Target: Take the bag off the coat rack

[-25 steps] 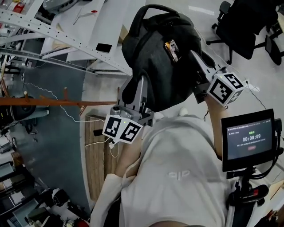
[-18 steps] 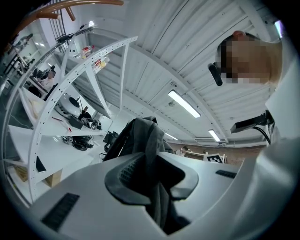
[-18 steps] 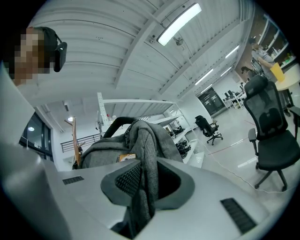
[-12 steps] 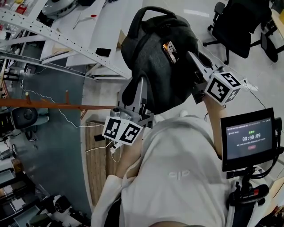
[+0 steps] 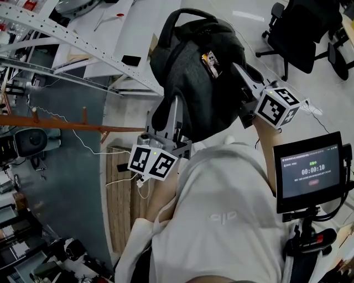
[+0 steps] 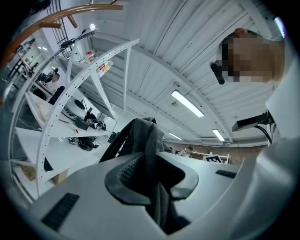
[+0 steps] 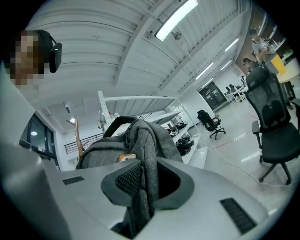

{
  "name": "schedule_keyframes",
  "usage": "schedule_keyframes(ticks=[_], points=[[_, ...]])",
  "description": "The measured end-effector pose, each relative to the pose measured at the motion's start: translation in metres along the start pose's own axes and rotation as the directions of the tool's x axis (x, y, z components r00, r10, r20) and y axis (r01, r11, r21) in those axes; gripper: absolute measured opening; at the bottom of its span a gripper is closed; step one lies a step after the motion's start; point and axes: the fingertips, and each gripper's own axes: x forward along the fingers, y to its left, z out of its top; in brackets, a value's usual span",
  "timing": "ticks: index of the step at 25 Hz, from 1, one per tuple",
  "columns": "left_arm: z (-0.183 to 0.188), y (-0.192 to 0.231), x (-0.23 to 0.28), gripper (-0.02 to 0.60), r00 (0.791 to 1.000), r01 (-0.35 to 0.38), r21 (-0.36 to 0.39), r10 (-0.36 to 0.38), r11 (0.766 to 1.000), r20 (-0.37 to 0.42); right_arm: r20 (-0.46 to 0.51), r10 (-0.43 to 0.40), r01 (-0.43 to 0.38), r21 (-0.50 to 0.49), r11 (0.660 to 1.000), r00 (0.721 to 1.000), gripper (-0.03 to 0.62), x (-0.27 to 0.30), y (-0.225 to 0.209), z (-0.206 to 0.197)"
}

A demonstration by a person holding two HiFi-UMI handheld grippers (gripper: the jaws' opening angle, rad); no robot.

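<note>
Grey bag point(image 5: 199, 72), long axis upright, handle point(image 5: 185, 13) uppermost, left claw point(image 5: 175, 113) and right claw point(image 5: 241, 74) tight on its fabric

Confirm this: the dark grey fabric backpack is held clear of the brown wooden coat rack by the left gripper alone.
Not alone: the right gripper also clamps the dark grey fabric backpack, as the right gripper view shows. The rest stands.
</note>
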Motion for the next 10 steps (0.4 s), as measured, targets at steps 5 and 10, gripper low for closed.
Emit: schedule_keyframes(ticks=[5, 10], points=[[0.0015, -0.0015, -0.0075, 0.066, 1.000, -0.012, 0.002, 0.012, 1.000, 0.003, -0.010, 0.012, -0.012, 0.005, 1.000, 1.000, 0.067, -0.0013, 0.0059, -0.0026], [0.0026, -0.0062, -0.0097, 0.066, 1.000, -0.022, -0.002, 0.022, 1.000, 0.008, -0.020, 0.025, -0.025, 0.001, 1.000, 0.999, 0.067, -0.0031, 0.0083, 0.0002]])
